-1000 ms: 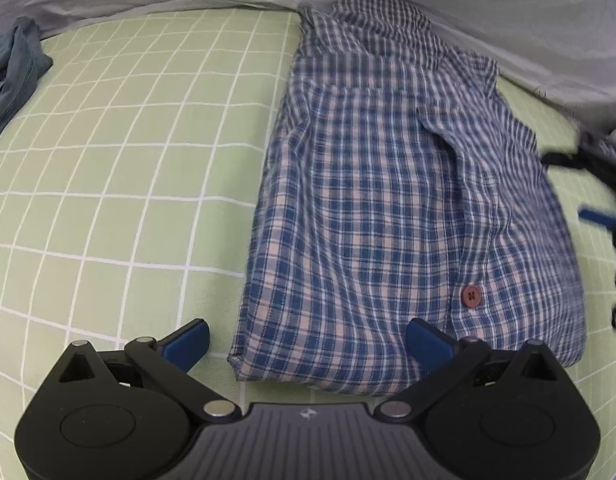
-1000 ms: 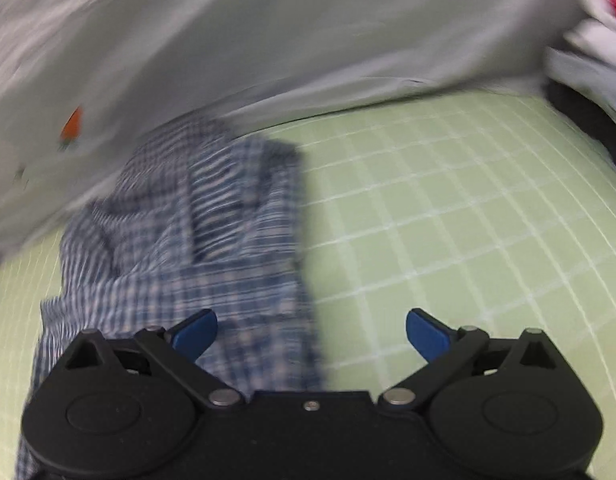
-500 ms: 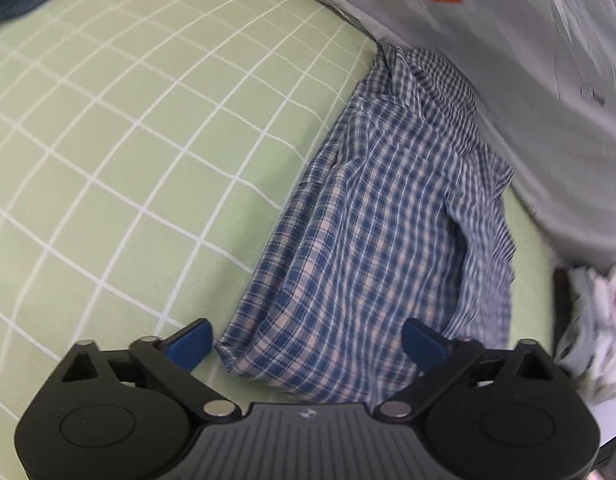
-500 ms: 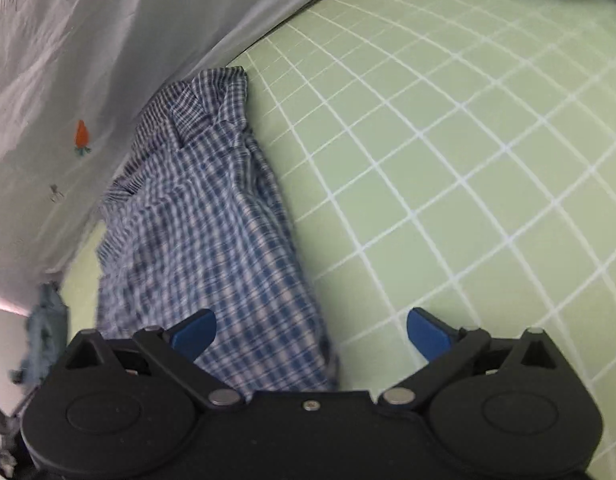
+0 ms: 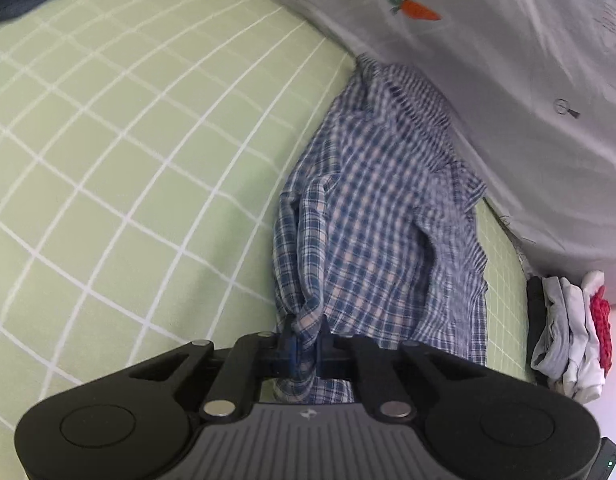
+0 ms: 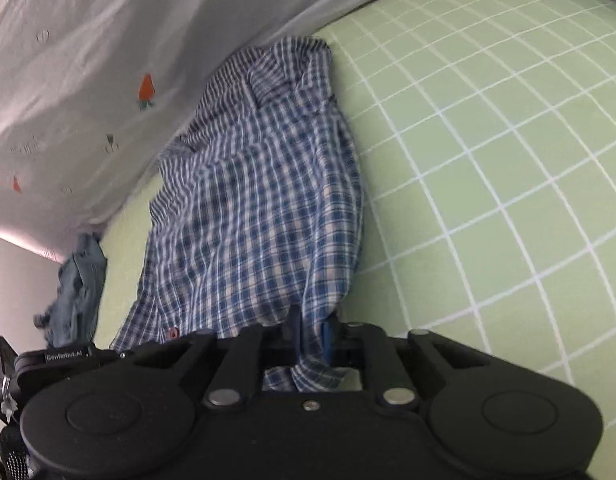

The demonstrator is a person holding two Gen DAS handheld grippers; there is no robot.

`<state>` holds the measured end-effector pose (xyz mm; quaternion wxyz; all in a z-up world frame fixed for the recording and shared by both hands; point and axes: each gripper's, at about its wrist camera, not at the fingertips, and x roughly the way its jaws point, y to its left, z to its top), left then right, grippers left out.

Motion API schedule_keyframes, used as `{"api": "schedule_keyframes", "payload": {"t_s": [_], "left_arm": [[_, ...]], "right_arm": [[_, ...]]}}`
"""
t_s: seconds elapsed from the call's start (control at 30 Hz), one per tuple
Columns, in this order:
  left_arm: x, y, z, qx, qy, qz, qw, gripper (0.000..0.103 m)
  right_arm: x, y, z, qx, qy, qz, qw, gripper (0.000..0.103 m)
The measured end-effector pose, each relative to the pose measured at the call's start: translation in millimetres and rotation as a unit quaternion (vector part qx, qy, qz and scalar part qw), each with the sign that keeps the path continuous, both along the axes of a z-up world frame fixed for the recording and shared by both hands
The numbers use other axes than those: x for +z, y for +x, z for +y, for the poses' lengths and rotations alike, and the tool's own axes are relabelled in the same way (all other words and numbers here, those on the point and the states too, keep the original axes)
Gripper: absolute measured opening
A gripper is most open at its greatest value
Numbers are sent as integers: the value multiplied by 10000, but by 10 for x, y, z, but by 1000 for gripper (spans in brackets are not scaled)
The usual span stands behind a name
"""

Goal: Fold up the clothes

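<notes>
Both hand-held grippers (image 5: pixel 306 338) (image 6: pixel 309 334) on plaid shirt (image 5: pixel 379 216)

Surroundings: bedding and stray laundry.
Pale green sheet (image 5: pixel 140 168) with a white grid covers the surface. Grey cloth (image 5: pixel 507 92) printed with small carrots lies along its far edge. A stack of folded white, grey and red items (image 5: pixel 571 328) sits at one end; a crumpled blue-grey garment (image 6: pixel 78 284) lies at the other.

Black grippers (image 5: pixel 306 346), blue-padded fingers (image 6: pixel 327 334), silver screws.
</notes>
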<state>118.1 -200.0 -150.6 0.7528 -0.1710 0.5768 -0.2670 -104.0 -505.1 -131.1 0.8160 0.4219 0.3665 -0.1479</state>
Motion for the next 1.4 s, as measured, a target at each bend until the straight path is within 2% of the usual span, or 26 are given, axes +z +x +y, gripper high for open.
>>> {"api": "schedule_keyframes", "payload": {"t_s": [0.33, 0.43, 0.63, 0.87, 1.07, 1.23, 1.4], "left_arm": [[197, -404, 319, -80, -146, 103, 9998, 7], [218, -585, 422, -108, -90, 72, 9999, 7], [246, -961, 715, -70, -157, 298, 9994, 7], [327, -1092, 905, 47, -263, 456, 9986, 7], [492, -976, 949, 223, -799, 641, 9945, 7], [636, -775, 910, 454, -1451, 1013, 9832, 7], [692, -471, 706, 653, -1849, 1314, 9717, 7]], "right_arm": [[342, -568, 262, -131, -174, -340, 9992, 6], [345, -718, 355, -116, -112, -305, 9994, 6], [358, -1065, 554, -59, 5, -178, 9998, 6], [343, -1314, 702, -105, 244, -168, 9995, 6], [505, -1270, 616, -114, 226, -502, 9984, 6], [767, -1165, 429, -70, 57, -909, 9958, 6], [1002, -966, 184, -166, 54, -1309, 9912, 6]]}}
